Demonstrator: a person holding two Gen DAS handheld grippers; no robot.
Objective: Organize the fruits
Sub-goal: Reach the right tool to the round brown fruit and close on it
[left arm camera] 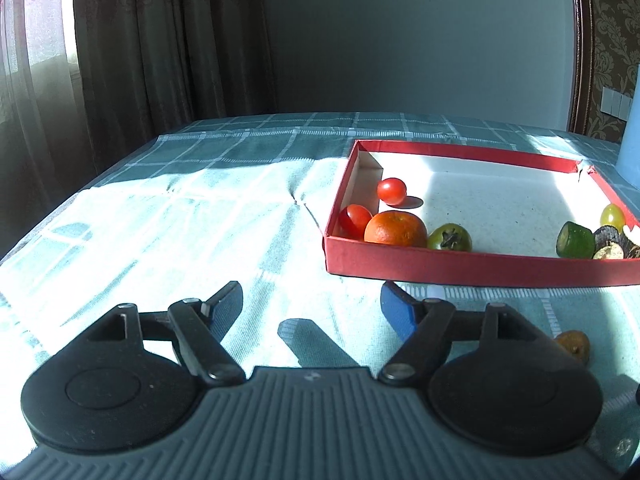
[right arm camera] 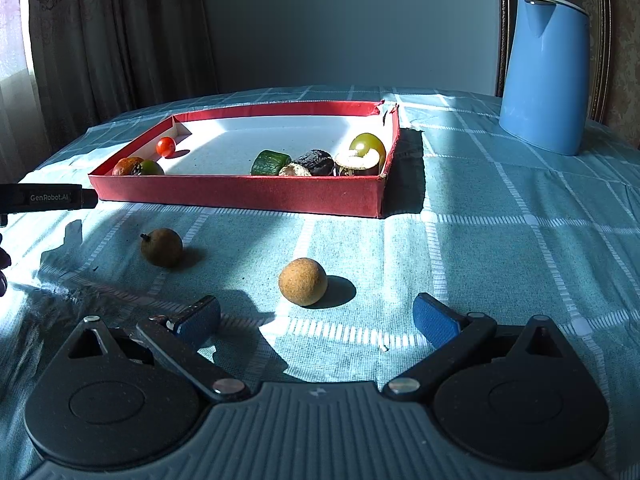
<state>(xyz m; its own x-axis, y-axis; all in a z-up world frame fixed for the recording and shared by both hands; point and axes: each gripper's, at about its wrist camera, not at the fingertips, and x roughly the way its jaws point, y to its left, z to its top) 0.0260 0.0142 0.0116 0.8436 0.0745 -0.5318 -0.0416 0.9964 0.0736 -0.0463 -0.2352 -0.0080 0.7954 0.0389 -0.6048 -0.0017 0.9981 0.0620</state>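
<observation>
**Fruit stock, checked tablecloth**

We hold the left gripper point(left arm camera: 312, 304) and right gripper point(right arm camera: 316, 318) with jaws apart, both empty. Shallow red cardboard tray point(right arm camera: 240, 192): tomatoes, orange, green pieces along its near wall. Outside that wall on the cloth: round tan cork-textured fruit point(right arm camera: 303, 281), brown stemmed fruit point(right arm camera: 161, 247).

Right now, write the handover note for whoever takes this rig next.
Left gripper: open, empty, low over the cloth before the red tray.
Right gripper: open, empty, facing the tan round fruit.
Done: in the tray's left corner lie the orange, two cherry tomatoes and a green fruit; on its right side lie more pieces.
Left: the tan round fruit and the brown stemmed fruit lie on the cloth.
</observation>
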